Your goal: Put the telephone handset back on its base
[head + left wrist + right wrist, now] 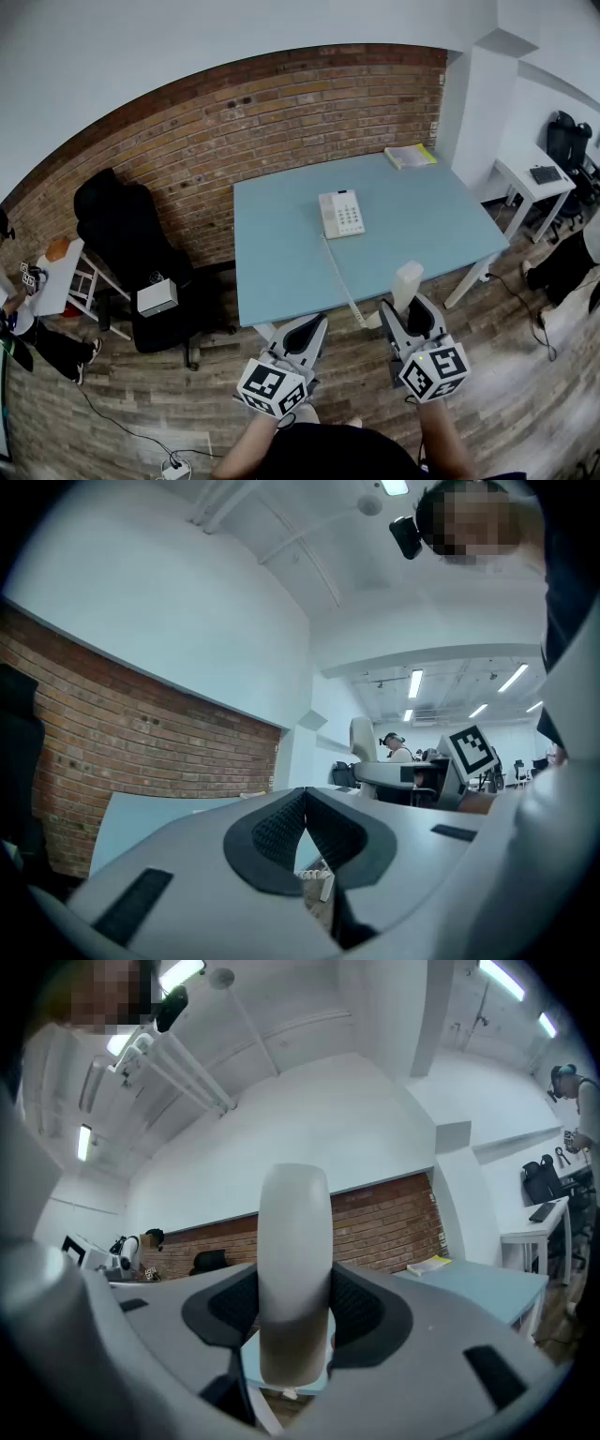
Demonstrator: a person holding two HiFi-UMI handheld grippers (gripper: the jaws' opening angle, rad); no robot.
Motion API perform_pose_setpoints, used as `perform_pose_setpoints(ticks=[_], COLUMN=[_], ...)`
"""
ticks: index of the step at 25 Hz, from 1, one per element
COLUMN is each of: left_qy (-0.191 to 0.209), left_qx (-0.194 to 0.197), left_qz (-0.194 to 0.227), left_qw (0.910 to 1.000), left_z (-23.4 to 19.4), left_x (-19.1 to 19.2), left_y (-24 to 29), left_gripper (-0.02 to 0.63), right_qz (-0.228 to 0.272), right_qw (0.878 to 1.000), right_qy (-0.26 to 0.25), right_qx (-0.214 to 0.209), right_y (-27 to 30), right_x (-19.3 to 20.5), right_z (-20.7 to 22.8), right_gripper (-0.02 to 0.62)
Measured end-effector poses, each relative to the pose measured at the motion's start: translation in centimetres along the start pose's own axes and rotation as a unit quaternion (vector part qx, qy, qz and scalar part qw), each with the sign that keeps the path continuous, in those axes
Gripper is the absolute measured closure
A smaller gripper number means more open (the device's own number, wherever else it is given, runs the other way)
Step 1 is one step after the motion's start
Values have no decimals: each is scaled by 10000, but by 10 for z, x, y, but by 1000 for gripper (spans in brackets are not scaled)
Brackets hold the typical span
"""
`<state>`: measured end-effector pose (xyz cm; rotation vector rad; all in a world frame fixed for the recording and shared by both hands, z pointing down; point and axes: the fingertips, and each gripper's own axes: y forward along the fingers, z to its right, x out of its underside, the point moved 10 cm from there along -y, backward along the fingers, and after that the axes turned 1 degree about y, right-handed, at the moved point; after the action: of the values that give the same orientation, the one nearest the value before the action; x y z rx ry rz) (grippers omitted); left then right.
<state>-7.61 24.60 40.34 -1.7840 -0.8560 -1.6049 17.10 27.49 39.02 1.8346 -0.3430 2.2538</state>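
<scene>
The base [341, 214] sits near the middle of the blue table [281, 272], and everything else is placed from it. The handset [407, 281] is off the base, on the person's side and to the base's right, out past the table's front edge. The right claw [410, 317] holds it there. In the right gripper view that claw's jaws stand wide and press on 2 sides of the handset [294, 1269]. It stands upright between the pads, with its ends sticking out above and below.

The left claw [300, 342] hangs on the person's side of the base, slightly to its left and below the table edge. In the left gripper view its jaw tips meet, and the claw [305, 799] has nothing between them.

The cord [339, 277] runs from the base's near end toward the front edge and the handset.

From the right claw, the base lies ahead and to the left. The base's long axis runs away from the person, so the upright handset probably has to be tipped flat along that line. The bare strip on the base's left side looks like the cradle.

Counted: 1 base, 1 handset, 1 cord, 2 claws, and 1 book [410, 157] beyond the base to its right.
</scene>
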Motion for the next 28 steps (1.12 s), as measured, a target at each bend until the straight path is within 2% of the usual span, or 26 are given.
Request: perform_pose_setpoints(ticks=[20,28], left_qy=[107,12], left_qx=[-104,-126], left_qz=[-64,-99], left_qw=[9999,9999], left_z=[14,15], left_x=[-3,1], left_y=[2,6], left_gripper=[597,597], right_qz=[-4,-21], right_qw=[9998,9997], right_qy=[107,174], right_qx=[-143,-192], right_y=[-3,-1], right_x=[-1,1], right_z=[9,15], right_gripper=[371,371])
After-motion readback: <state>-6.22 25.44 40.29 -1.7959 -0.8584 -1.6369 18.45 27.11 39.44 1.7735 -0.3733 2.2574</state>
